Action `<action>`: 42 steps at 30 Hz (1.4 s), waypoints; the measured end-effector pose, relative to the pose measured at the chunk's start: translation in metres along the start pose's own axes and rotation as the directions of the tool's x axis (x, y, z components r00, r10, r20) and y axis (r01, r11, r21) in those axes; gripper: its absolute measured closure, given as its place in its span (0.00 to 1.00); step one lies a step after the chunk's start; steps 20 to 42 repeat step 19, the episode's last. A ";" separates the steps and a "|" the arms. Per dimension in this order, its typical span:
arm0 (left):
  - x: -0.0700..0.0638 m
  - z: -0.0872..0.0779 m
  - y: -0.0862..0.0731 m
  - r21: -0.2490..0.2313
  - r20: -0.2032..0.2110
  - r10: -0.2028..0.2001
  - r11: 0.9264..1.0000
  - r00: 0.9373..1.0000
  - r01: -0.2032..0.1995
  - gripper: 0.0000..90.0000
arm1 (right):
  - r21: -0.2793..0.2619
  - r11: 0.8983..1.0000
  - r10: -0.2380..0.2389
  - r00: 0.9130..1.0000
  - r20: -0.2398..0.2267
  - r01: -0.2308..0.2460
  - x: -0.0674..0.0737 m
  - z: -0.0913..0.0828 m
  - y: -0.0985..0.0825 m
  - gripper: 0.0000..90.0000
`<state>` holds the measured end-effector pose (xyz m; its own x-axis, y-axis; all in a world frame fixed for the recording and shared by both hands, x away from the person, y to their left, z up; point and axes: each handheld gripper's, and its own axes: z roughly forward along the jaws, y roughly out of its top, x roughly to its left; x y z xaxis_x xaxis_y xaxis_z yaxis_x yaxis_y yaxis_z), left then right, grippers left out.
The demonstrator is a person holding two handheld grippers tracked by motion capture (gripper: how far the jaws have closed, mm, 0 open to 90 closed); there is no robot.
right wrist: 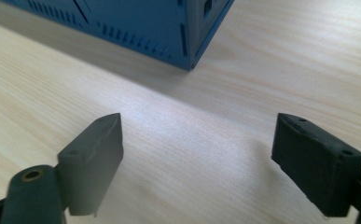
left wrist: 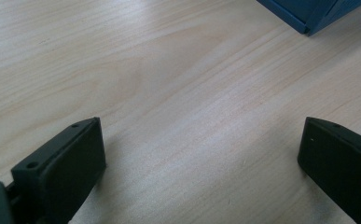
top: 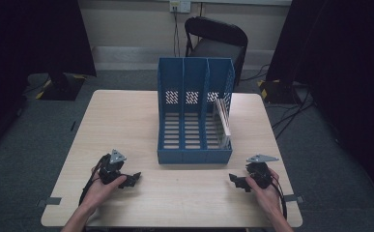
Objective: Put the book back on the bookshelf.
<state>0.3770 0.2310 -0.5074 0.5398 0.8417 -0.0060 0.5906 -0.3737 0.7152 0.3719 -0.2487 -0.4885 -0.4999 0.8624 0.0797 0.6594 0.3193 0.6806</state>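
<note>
blue file rack (top: 194, 130) on wooden table (top: 126, 125); black chair (top: 217, 41) behind

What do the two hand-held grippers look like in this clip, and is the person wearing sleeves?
Both the left hand-held gripper and the right hand-held gripper are black, each with two blocky jaws with small holes, a grey three-cornered plate on top and a black cable trailing back along the forearm. No sleeves show: the forearms are bare.

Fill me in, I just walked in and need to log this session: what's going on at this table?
A person sits at a wooden table with a gripper in each hand. The left gripper and right gripper both rest low near the table's front edge, jaws open, holding nothing. Between and beyond them stands a blue three-slot file organizer, with a light-coloured flat item leaning in its right slot. Neither gripper touches it.
</note>
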 end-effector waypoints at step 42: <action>0.000 0.001 0.001 0.002 0.004 -0.002 1.000 1.000 0.002 0.00 | -0.063 0.995 -0.069 0.996 0.059 0.073 0.013 0.022 -0.004 0.11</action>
